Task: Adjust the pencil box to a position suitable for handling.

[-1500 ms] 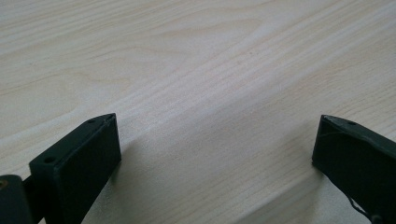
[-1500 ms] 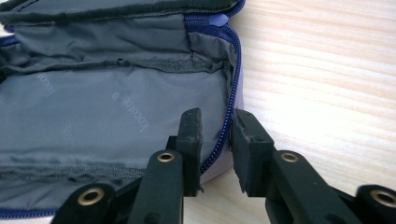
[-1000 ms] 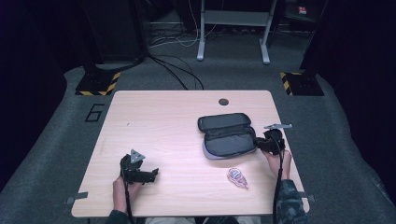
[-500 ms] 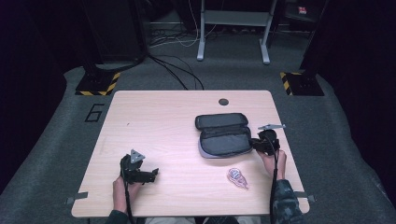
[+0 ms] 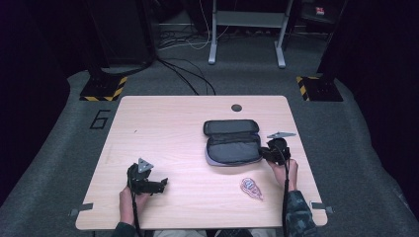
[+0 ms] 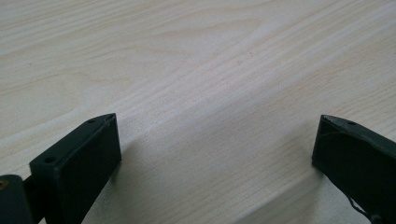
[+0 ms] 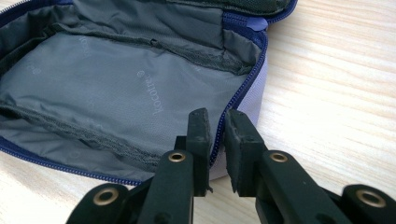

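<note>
- The open grey fabric pouch with a blue zip (image 5: 232,143) lies on the pale wood-grain laminate counter (image 5: 173,128), right of centre, its two oblong, round-cornered halves spread flat side by side.
- Its long axis runs left to right across the counter in the high view; the lid half lies on the far side and the lavender-edged half on your side.
- Inside, your right gripper view shows a thin, wrinkled grey nylon lining (image 7: 116,79) printed with small lettering, and a dark mesh pocket edge.
- Your right tongs (image 7: 217,123) have just been closing and now pinch the pouch's zipped rim at its right end, one matte black jaw inside the lining, one outside.
- Your left tongs (image 5: 160,185) rest low over bare counter near the front left, well apart from the pouch, jaws wide with nothing between them.
- A small flat pinkish patterned packet (image 5: 251,187) lies near the front edge, just left of your right hand (image 5: 285,168).
</note>
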A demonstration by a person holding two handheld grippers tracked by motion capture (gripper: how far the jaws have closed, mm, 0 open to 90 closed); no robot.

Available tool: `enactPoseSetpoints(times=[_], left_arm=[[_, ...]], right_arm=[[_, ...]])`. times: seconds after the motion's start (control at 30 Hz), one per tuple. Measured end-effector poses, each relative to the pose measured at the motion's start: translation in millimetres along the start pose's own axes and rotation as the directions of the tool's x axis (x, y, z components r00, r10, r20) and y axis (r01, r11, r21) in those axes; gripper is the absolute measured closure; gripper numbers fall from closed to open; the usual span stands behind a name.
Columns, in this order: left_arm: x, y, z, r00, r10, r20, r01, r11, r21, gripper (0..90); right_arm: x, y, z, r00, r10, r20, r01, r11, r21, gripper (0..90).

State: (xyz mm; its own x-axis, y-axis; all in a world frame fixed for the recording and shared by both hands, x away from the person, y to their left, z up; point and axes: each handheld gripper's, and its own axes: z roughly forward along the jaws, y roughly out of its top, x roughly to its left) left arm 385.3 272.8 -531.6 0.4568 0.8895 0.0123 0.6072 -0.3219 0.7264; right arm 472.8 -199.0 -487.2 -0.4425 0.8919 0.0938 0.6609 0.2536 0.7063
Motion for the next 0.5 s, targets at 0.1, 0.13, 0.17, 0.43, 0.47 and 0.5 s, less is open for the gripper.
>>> enactPoseSetpoints(times=[0.1,0.13,0.17,0.43,0.47,0.5], left_arm=[[0.3,0.4,-0.7,1.0,0.002,0.005,-0.002,1.0,0.009,1.0],[0.3,0.4,-0.7,1.0,0.002,0.005,-0.002,0.9999,0.01,1.0],[0.4,0.5,-1.0,1.0,0.002,0.007,-0.002,0.9999,0.013,1.0],[0.3,0.4,-0.7,1.0,0.002,0.005,-0.002,1.0,0.009,1.0],[-0.1,-0.1,0.1,1.0,0.0,-0.001,0.0,1.0,-0.002,1.0],[0.4,0.5,-1.0,1.0,0.002,0.007,-0.002,0.9999,0.013,1.0]], right_arm=[[3.2,0.5,1.8,0.9999,-0.017,-0.001,0.017,1.0,-0.003,80.9],[4.6,0.8,2.1,0.9997,-0.025,-0.005,0.025,1.0,-0.003,81.1],[6.7,1.0,2.6,0.9997,-0.021,-0.009,0.021,1.0,-0.003,81.2],[21.2,3.2,7.2,0.9988,-0.045,-0.019,0.045,0.999,-0.001,82.0],[21.7,3.3,7.9,0.9971,-0.072,-0.023,0.072,0.997,-0.002,82.0],[24.8,4.0,8.9,0.9976,-0.065,-0.024,0.065,0.998,-0.002,82.0]])
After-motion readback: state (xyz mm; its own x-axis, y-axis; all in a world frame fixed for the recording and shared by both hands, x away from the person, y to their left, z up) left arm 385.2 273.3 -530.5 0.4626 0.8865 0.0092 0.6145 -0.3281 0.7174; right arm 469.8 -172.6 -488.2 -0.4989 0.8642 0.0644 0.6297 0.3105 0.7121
